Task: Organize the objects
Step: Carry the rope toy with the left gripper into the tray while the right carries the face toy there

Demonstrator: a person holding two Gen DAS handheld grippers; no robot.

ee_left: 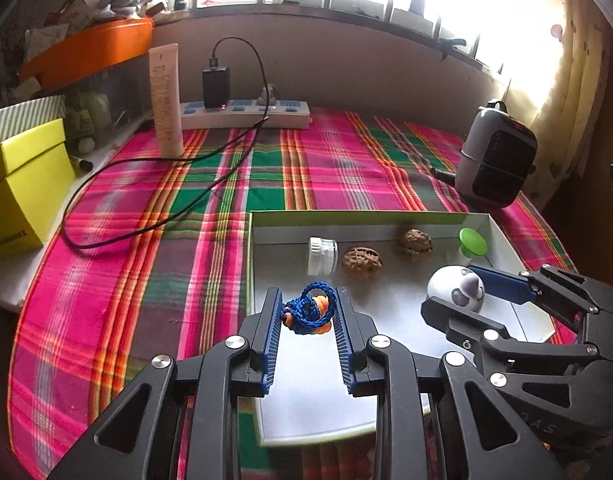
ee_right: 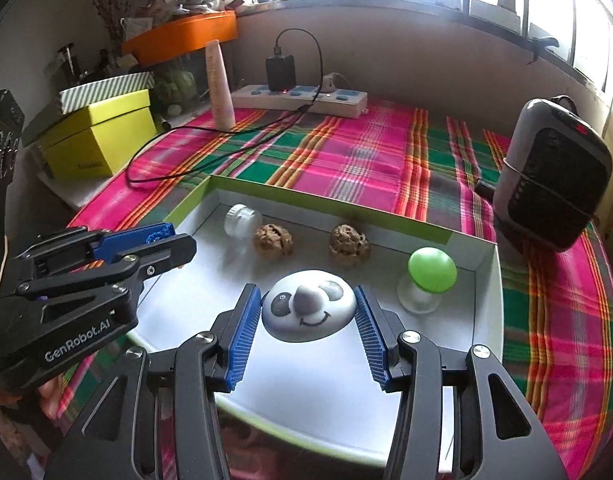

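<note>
My left gripper (ee_left: 308, 314) is shut on a bundle of blue cord with orange pieces (ee_left: 308, 312), held above the left part of the white box lid (ee_left: 370, 220). Over the lid's middle, my right gripper (ee_right: 309, 312) is shut on a white panda-face dome (ee_right: 308, 310). The same dome (ee_left: 458, 286) shows in the left wrist view, between the right gripper's fingers (ee_left: 502, 284). Inside the lid (ee_right: 330, 194) lie a small white-capped jar (ee_right: 242, 220), two walnuts (ee_right: 273, 239) (ee_right: 348, 242) and a green mushroom-shaped piece (ee_right: 428, 276).
The lid sits on a pink and green plaid cloth (ee_left: 186, 200). A black cable (ee_left: 154, 184) loops from a power strip (ee_left: 242, 114) at the back. A yellow box (ee_left: 22, 184) stands left, a tube (ee_left: 166, 100) near it, a small heater (ee_left: 496, 156) right.
</note>
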